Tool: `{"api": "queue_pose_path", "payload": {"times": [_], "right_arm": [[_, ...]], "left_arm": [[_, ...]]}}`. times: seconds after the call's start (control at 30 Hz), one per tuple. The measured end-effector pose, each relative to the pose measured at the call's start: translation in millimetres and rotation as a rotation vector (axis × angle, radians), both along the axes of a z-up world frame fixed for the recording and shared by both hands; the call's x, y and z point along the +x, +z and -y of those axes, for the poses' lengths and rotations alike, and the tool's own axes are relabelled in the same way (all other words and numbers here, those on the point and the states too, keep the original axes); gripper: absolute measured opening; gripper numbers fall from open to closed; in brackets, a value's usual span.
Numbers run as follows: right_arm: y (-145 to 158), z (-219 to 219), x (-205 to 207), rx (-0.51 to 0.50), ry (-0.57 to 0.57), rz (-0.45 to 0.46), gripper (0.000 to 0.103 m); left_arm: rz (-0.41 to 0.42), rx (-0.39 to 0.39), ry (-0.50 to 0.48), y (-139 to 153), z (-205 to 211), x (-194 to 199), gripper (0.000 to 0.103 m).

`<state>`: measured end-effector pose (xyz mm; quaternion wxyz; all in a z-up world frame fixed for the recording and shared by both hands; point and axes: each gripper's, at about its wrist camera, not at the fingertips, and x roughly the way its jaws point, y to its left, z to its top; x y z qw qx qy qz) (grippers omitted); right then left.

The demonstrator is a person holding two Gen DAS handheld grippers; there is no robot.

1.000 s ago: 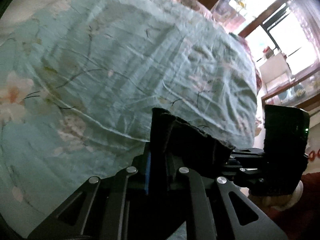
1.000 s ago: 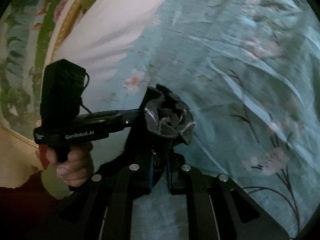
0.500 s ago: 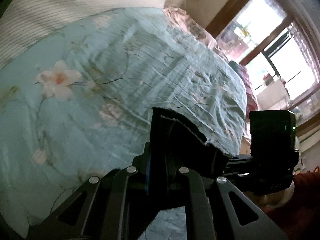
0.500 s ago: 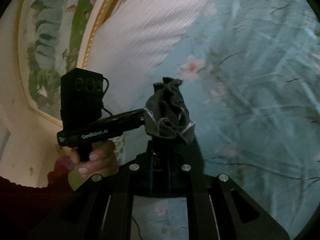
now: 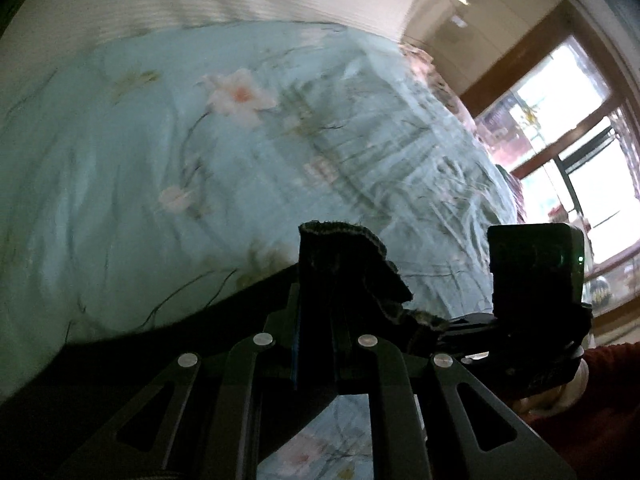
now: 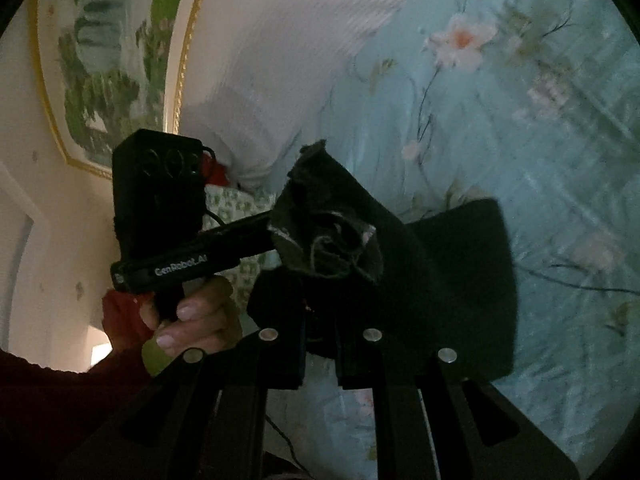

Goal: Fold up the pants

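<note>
The dark pants [image 5: 344,268] hang bunched from both grippers above a pale blue floral bedsheet [image 5: 160,160]. My left gripper [image 5: 316,344] is shut on a thick fold of the pants, whose hemmed edge sticks up past the fingers. In the right wrist view my right gripper [image 6: 320,344] is shut on another bunch of the pants [image 6: 332,228], and a dark flap of them spreads to the right over the sheet. Each view shows the other gripper close beside, the left one [image 6: 224,240] held by a hand [image 6: 188,320] in a red sleeve.
A white ribbed pillow [image 6: 288,52] lies at the head of the bed, under a gold-framed painting [image 6: 116,60] on the wall. A bright window [image 5: 568,152] with a wooden frame stands past the bed's far side. A green-patterned cloth [image 6: 232,208] shows behind the left gripper.
Both grippers have carried the pants across the bed toward the pillow and headboard. More dark cloth now trails below and beside the grippers. Both grips are unchanged.
</note>
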<state>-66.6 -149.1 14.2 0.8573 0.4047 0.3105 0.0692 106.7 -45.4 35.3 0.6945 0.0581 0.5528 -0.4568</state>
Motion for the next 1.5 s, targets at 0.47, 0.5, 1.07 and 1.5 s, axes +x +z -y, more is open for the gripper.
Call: {"api": "queue_pose_path", "payload": {"times": [0.47, 0.5, 1.07, 1.5], "right_arm": [[-36.7, -38.9, 48.6, -0.083, 0.085, -0.153, 0.012], [-38.6, -40.0, 50.3, -0.087, 0.087, -0.161, 0.012], [-51.9, -68.5, 86.0, -0.175, 0.207, -0.279, 0.046], [-32.4, -87.5, 123.2, -0.245, 0.353, -0.240, 0.046]], "left_arm": [[-0.078, 0.046, 0.147, -56.1, -65.6, 7.8, 0.009], [-0.088, 0.048, 0.161, -60.7, -70.1, 9.7, 0.009], [-0.153, 0.009, 0.430, -62.2, -140.0, 6.2, 0.013], [-0.206, -0.044, 0.763, -54.6, -241.9, -34.3, 0.031]]}}
